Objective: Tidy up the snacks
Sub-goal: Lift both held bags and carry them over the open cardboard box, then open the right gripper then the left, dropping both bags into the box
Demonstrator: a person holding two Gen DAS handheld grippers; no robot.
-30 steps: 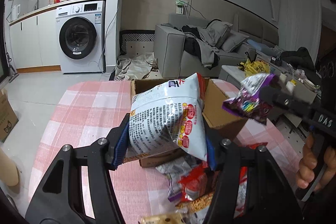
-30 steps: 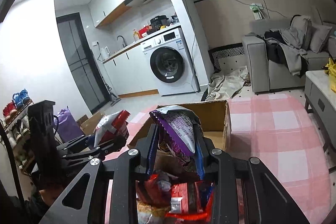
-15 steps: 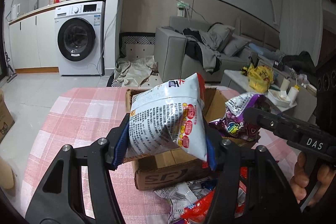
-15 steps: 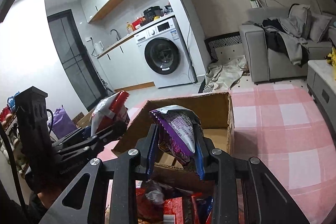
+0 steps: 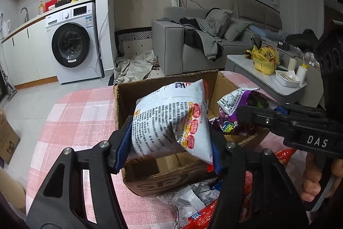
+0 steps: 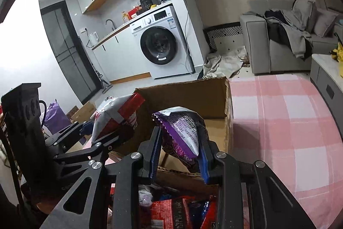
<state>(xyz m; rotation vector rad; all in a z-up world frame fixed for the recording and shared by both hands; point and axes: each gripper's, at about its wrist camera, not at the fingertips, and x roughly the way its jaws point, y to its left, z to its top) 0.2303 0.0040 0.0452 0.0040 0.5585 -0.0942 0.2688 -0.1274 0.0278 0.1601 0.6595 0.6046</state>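
1. Now we see the left gripper [image 5: 171,132] pinching a white snack bag [image 5: 171,121] between its blue pads, the bag standing upright over the near wall of the open cardboard box [image 5: 128,100] at twelve o'clock from the fingers.
2. We find the right gripper [image 6: 179,149] clamped on a purple snack bag [image 6: 182,132], which hangs over the box [image 6: 193,96] interior just ahead of it; in the left wrist view that purple bag [image 5: 231,108] sits at three o'clock of the white one, inside the box's right side.
3. We see the box resting on a pink checked tablecloth [image 5: 85,113], with a heap of loose snack packets [image 5: 193,201] at six o'clock, just in front of the box.
4. We cannot make out the box floor behind the white bag, and the gripper arms cover much of the packet heap; the print on both bags is too small to read. A hand [image 5: 315,177] on the right gripper's handle is cut off at the frame edge.
5. Compared with a second ago, we note both bags have come forward and down: the purple bag, then clear of the box's right edge, is now within its walls, and the box looms larger in both views.
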